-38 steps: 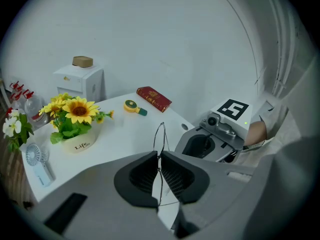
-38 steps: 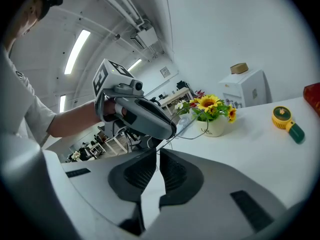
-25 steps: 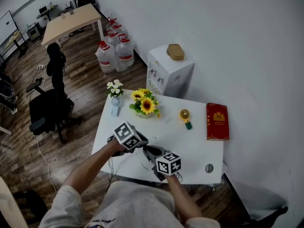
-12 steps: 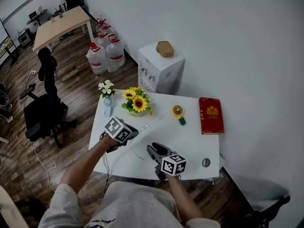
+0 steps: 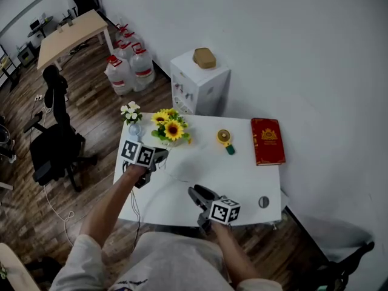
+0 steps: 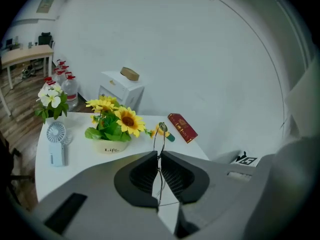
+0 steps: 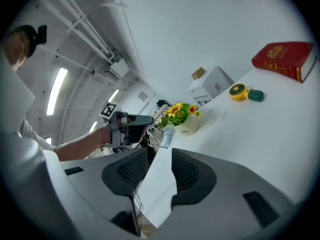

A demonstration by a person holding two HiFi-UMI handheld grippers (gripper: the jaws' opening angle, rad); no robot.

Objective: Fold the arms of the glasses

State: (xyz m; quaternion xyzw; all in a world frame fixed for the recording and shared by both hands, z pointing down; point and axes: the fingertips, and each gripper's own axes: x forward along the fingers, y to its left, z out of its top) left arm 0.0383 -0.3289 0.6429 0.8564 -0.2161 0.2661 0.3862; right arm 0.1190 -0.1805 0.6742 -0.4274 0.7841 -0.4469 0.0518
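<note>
The thin wire-framed glasses [image 6: 160, 134] stand edge-on between my left gripper's [image 6: 159, 156] jaws, which are shut on the frame. In the head view that left gripper [image 5: 153, 159] hovers over the white table's [image 5: 242, 180] left side, close to the sunflower pot. The right gripper view shows the left gripper [image 7: 131, 128] with the glasses [image 7: 156, 134] sticking out of it. My right gripper [image 5: 199, 196] hangs over the table's front edge. Its jaws have just been opening, and the right gripper [image 7: 160, 156] holds nothing between them.
Along the table's back stand a sunflower pot [image 5: 171, 130], a vase of white flowers [image 5: 130, 114], a yellow round gadget [image 5: 224, 138] and a red book [image 5: 267, 141]. A small hand fan [image 6: 56, 143] stands at the left, a small round object [image 5: 263, 202] at the front right.
The two grippers have drawn apart. The left one carried the glasses leftward toward the flowers. The right one's jaws opened and it slid toward the front edge.
</note>
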